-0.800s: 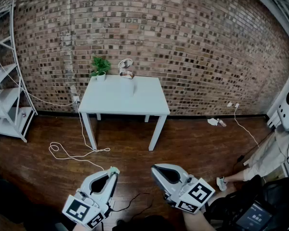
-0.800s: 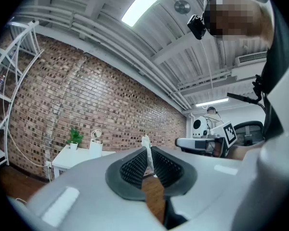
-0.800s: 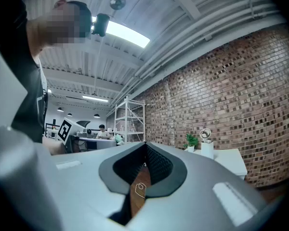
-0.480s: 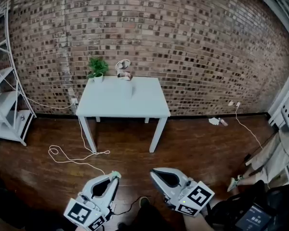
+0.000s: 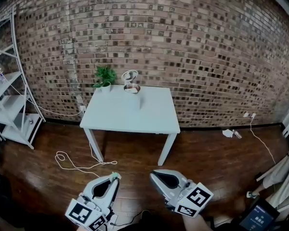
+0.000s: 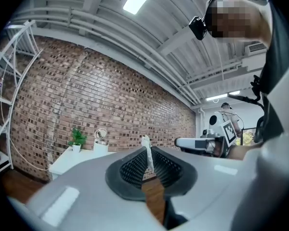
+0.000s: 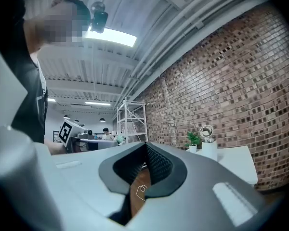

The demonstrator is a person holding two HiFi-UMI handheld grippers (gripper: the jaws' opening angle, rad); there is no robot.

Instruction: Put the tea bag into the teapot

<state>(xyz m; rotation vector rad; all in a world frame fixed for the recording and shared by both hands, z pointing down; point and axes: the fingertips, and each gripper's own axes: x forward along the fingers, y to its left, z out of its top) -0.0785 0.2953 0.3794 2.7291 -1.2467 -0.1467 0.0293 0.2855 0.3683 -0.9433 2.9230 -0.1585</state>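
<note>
Far ahead, a white table point(image 5: 151, 119) stands against the brick wall. On its back edge stands the white teapot point(image 5: 132, 86) with a round loop on top; it also shows in both gripper views as a small teapot point(image 6: 100, 141) point(image 7: 208, 146). My left gripper point(image 5: 114, 176) is low at the bottom left, shut on the tea bag point(image 5: 116, 175). In the left gripper view the thin white tea bag point(image 6: 146, 152) sticks up from between the closed jaws of the left gripper point(image 6: 148, 154). My right gripper point(image 5: 154, 173) point(image 7: 145, 147) is shut with nothing in it. Both are well short of the table.
A small potted plant point(image 5: 104, 76) stands left of the teapot. White metal shelves point(image 5: 12, 105) are at the left wall. A white cable point(image 5: 82, 165) lies looped on the wooden floor near the table's left legs. A person's leg point(image 5: 274, 177) is at the right.
The head view has shifted, so the table and teapot now sit slightly further right and lower. Both grippers keep their places in the view, the tea bag still held.
</note>
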